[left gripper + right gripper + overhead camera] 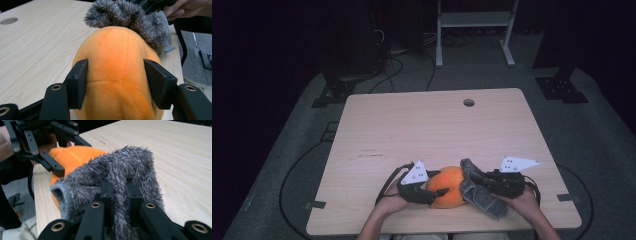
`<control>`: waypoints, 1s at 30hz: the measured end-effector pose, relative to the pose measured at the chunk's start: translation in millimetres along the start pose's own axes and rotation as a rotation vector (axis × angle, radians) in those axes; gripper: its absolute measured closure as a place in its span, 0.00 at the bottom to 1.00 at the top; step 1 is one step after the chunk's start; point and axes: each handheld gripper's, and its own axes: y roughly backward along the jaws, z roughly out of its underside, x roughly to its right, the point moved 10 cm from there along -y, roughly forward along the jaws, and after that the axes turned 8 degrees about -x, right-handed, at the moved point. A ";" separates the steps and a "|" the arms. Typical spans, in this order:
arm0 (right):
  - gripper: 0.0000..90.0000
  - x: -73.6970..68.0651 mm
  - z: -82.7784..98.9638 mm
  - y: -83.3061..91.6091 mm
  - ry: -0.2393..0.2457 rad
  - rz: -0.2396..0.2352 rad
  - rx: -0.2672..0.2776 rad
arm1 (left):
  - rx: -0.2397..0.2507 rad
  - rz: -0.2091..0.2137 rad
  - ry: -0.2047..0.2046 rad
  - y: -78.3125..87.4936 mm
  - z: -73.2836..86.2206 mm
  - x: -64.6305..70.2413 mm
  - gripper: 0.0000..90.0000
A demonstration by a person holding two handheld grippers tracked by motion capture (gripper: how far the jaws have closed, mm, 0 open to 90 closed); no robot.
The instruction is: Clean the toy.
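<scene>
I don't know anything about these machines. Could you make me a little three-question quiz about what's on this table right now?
1. True or false: the orange plush toy sits between the left gripper's jaws.
2. What does the right gripper pinch? A) a sponge B) the grey fuzzy cloth C) a cable
3. Fill in: the round hole lies near the wooden table's ____ edge, seen from the person's side.

Key: 1 true, both pads press its sides. 2 B, its jaws are closed on a fold of it. 3 far.
</scene>
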 end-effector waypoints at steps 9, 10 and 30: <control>0.88 5.9 -2.4 3.9 -0.015 0.053 0.016 | -0.001 0.012 -0.015 -0.7 -1.1 4.6 0.43; 0.88 1.2 -7.4 3.2 -0.007 0.038 0.034 | 0.000 0.013 -0.011 -0.8 -1.1 4.3 0.42; 0.89 0.8 -14.4 17.6 -0.111 -0.017 0.113 | 0.105 -0.173 -0.139 -4.8 -31.2 -4.9 0.45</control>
